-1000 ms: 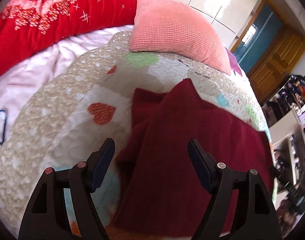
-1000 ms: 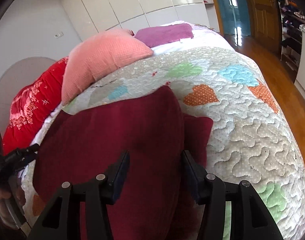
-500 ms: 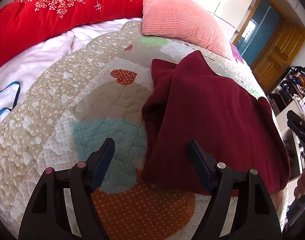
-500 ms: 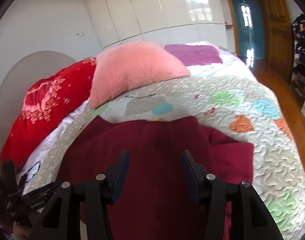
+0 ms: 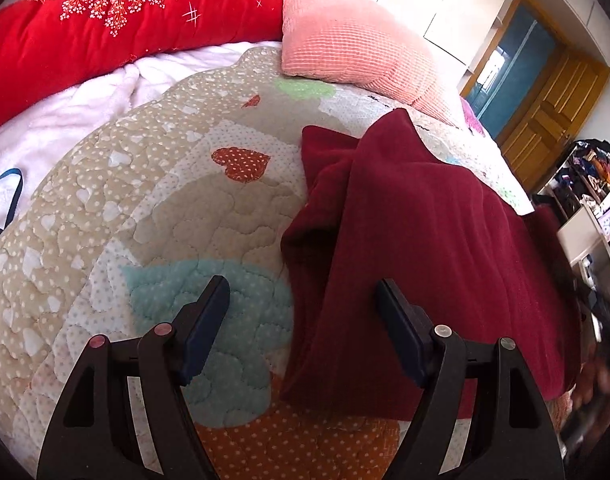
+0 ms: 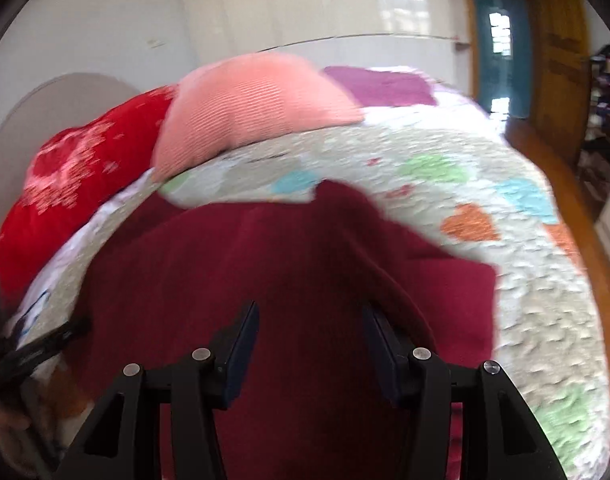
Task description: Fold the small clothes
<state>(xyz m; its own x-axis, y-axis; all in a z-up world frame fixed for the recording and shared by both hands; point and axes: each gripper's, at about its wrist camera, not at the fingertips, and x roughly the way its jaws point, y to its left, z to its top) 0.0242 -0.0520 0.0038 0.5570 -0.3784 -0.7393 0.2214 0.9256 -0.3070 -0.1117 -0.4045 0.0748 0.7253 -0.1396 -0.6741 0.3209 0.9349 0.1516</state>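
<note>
The dark red garment (image 5: 433, 240) is a soft, matt, fleecy cloth, lying on a quilt (image 5: 153, 216) of stitched, puckered cotton-like fabric. The pink pillow (image 5: 353, 48) at the quilt's far edge has a ribbed, waffled weave, and the red blanket (image 5: 105, 20) looks plush. Wardrobe doors (image 6: 325, 4) are glossy; the door (image 5: 545, 116) is varnished wood.

The left hand-held gripper (image 5: 303, 312) points down with its jaws wide apart (nothing between them). The right hand-held gripper (image 6: 311, 340) also tilts down, half open.
</note>
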